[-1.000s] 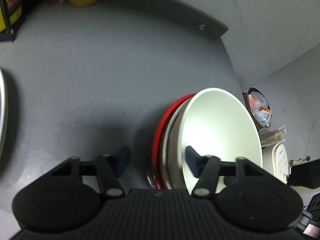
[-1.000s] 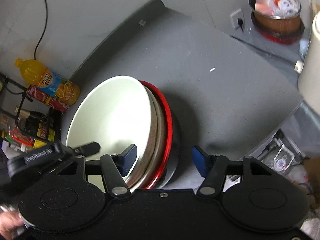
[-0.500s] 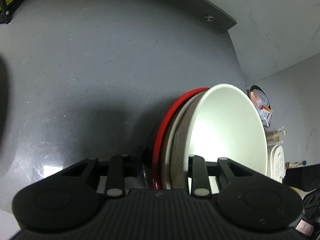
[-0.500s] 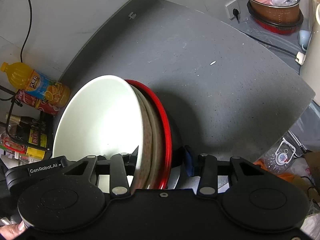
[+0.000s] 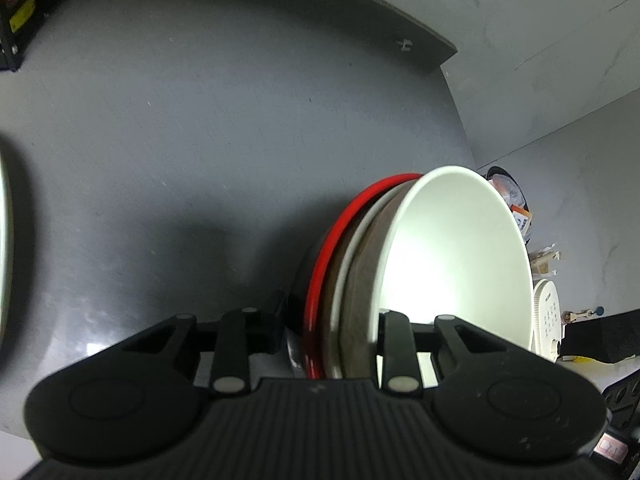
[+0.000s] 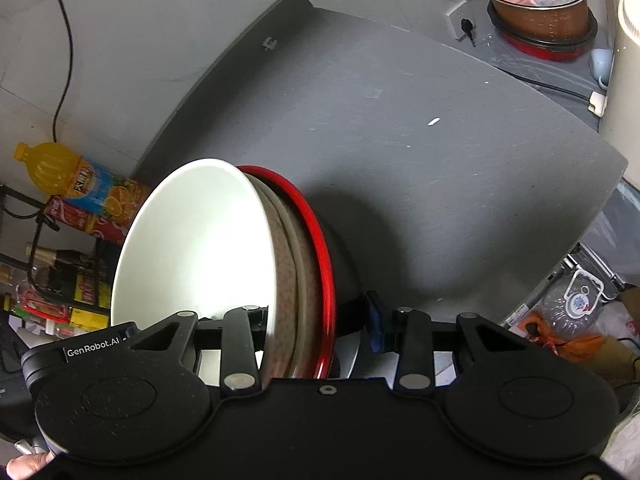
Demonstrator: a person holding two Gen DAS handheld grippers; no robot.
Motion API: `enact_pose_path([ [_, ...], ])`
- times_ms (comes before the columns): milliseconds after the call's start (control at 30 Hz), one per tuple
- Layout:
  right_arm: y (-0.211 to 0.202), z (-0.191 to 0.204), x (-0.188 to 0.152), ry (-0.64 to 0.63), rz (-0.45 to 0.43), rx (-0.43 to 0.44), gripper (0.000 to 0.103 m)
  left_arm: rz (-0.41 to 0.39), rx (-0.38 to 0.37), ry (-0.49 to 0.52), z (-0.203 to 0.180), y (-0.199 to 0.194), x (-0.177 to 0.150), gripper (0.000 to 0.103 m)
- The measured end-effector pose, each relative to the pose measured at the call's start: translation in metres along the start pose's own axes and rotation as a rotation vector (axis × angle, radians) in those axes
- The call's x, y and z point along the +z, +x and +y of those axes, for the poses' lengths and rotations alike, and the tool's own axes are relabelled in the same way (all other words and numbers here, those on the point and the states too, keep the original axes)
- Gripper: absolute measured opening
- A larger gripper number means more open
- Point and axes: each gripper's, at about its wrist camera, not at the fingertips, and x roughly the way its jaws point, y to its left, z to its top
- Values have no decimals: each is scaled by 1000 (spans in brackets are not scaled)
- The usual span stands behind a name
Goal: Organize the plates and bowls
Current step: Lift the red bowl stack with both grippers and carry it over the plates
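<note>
Since a sec ago both grippers closed in from wide open & now clamp the nested stack. Left gripper (image 5: 332, 330): fingers pinched on the stack's rims, one outside the red-rimmed bowl (image 5: 320, 280), one inside the white bowl (image 5: 452, 264). Right gripper (image 6: 316, 320): same grip from the opposite side; white bowl (image 6: 192, 248) innermost. Stack's tilted on edge above the grey bench (image 6: 400, 140). Juice bottle (image 6: 68, 176) at the back.

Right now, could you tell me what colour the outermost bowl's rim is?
Bright red rim on a black bowl; clearest in the right wrist view.
</note>
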Motion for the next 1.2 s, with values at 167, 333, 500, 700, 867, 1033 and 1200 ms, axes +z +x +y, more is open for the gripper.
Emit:
enact_pose_path([
  [167,-5,18,-4,2,-7,32,38,-24,-12,2,11,-21,8,29],
  [333,-9,38,-9,22,-21,63,38,-53,-25,0,25,-42,15,29],
  [500,-9,59,-14,-7,-30,77,38,-75,-36,-9,40,-59,22,29],
  [700,-8,83,-24,-30,-33,93,38,-97,-40,-39,64,-82,26,29],
  [867,-9,111,-36,-77,-19,105,38,-127,-38,-48,89,-111,27,29],
  [1033,-3,137,-47,-125,5,135,38,-156,-26,-84,116,-133,27,29],
  [1200,4,161,-57,-167,37,157,38,-173,-19,-125,142,-151,24,29],
])
